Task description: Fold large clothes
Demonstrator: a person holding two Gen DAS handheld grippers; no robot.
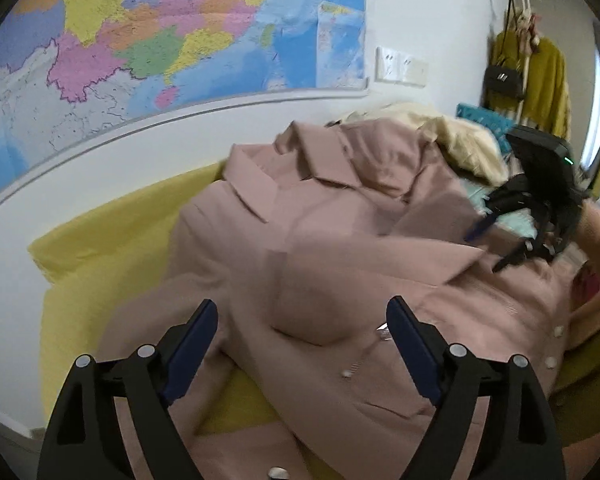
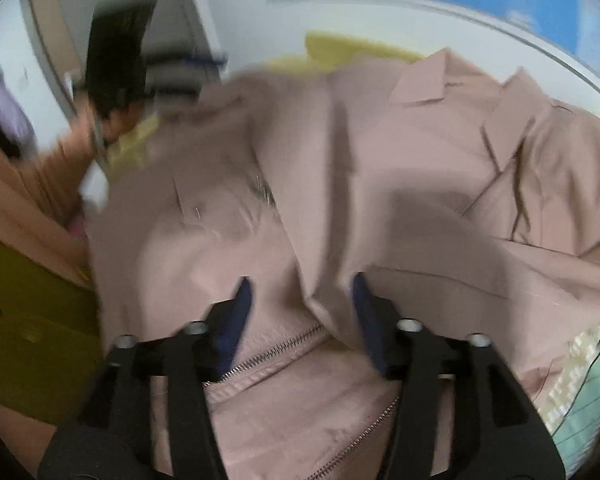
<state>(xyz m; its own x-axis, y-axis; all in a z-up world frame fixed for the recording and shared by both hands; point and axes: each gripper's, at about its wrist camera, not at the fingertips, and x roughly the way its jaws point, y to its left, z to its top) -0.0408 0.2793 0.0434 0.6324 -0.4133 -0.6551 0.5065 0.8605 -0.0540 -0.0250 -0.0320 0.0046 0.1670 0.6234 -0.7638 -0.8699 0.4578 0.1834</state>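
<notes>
Folding a pink coat on the yellow bed.
It lay rumpled, folds unfinished; left hand-held gripper gaped empty, right hand-held gripper stood parted, fabric between.

A large coloured map covers the white wall, with a pair of white switch plates just to its right. Farther right, a mustard-yellow garment and a small black handbag hang together; a cream fluffy blanket lies heaped below them.

Dusty-pink coat on yellow cover; multicoloured wall map.
</notes>
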